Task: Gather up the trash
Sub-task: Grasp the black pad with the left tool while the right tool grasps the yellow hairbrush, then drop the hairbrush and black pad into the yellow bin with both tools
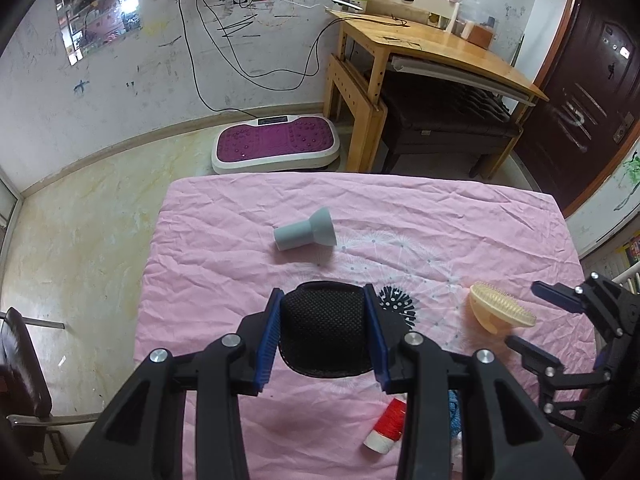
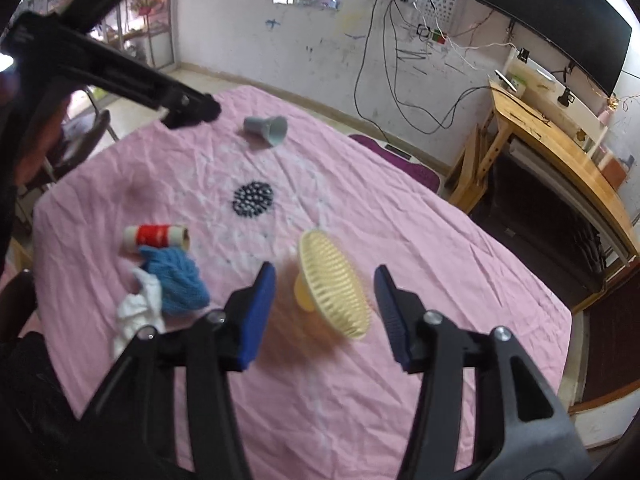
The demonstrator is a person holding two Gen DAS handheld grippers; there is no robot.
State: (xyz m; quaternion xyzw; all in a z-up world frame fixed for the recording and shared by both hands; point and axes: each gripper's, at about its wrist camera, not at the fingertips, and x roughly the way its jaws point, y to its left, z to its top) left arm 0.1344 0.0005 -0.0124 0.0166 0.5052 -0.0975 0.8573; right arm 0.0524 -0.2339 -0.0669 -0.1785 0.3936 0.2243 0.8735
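A pink cloth [image 1: 216,272] covers the table. My left gripper [image 1: 322,290] is shut on a black mesh piece [image 1: 324,332] and holds it above the cloth; in the right wrist view it [image 2: 192,114] hangs at the upper left. My right gripper [image 2: 325,269] stands open around a blurred yellow bristle brush [image 2: 332,284], its pads not touching it. The brush [image 1: 500,308] lies at the right. A grey funnel-shaped piece [image 1: 306,230] lies on its side farther back. A red thread spool [image 2: 156,236], a blue knit cloth [image 2: 176,280] and crumpled white tissue [image 2: 138,312] sit together.
A black dotted print [image 2: 253,198] marks the cloth's middle. Beyond the table stand a purple foot platform [image 1: 276,144], a wooden desk [image 1: 432,40] with a dark bench [image 1: 448,120] under it, and cables down the wall. A dark chair [image 1: 20,360] stands at the left.
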